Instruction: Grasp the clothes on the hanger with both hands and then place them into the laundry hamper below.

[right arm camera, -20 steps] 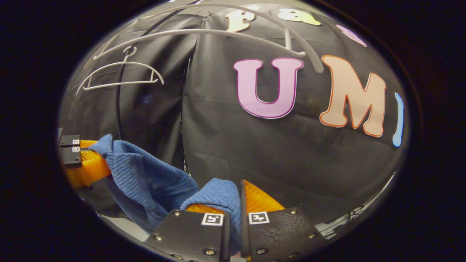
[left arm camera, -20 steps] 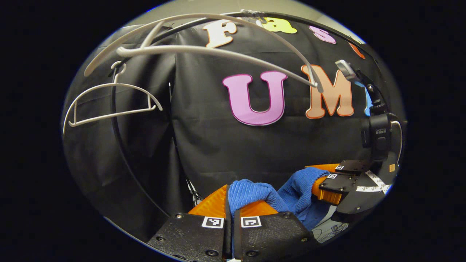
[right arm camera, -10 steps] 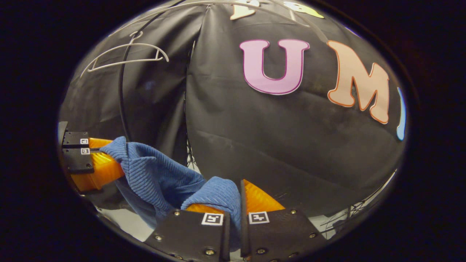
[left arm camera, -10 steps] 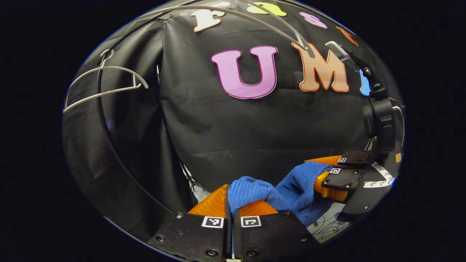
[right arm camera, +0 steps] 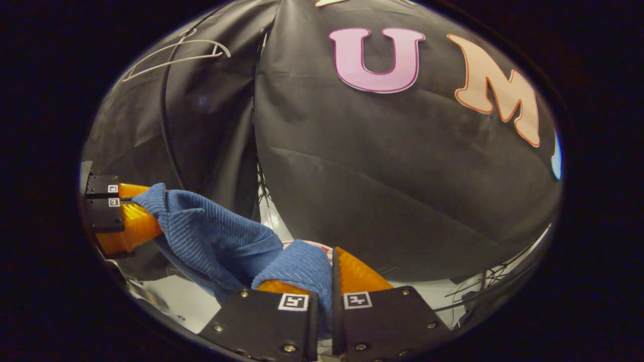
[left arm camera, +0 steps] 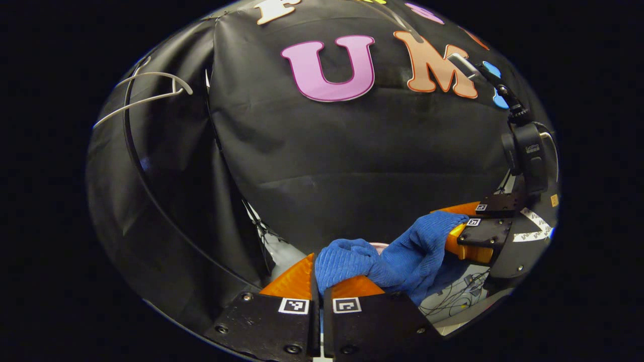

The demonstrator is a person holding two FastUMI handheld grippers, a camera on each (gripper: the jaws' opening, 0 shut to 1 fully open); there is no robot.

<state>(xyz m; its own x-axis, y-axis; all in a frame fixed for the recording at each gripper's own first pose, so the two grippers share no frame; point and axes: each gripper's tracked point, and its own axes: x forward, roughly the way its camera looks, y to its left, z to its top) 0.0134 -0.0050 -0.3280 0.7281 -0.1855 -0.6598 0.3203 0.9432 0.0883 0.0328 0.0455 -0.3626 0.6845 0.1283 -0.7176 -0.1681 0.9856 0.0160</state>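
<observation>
A blue ribbed garment [left arm camera: 407, 249] hangs bunched between my two grippers, off the hanger. In the left gripper view, my left gripper [left arm camera: 322, 266] is shut on one end of it at the bottom centre. My right gripper [left arm camera: 455, 226] pinches the other end at the right. In the right gripper view, the right gripper [right arm camera: 329, 264] is shut on a fold of the blue garment [right arm camera: 216, 236]. The left gripper [right arm camera: 143, 208] holds the far end at the left edge. A pale pink edge [right arm camera: 307, 245] peeks out just behind the cloth; I cannot tell what it is.
An empty white hanger [left arm camera: 146, 90] hangs on a curved black rail [left arm camera: 133, 166] at the upper left, also the hanger [right arm camera: 176, 53]. Pale floor with thin cables [left arm camera: 453, 299] lies low at the right. The black cloth wall stands close ahead.
Both grippers have come down with the garment. The hangers and wall have slid upward in both views, and the near hanger has passed out at the top. More floor shows below.
</observation>
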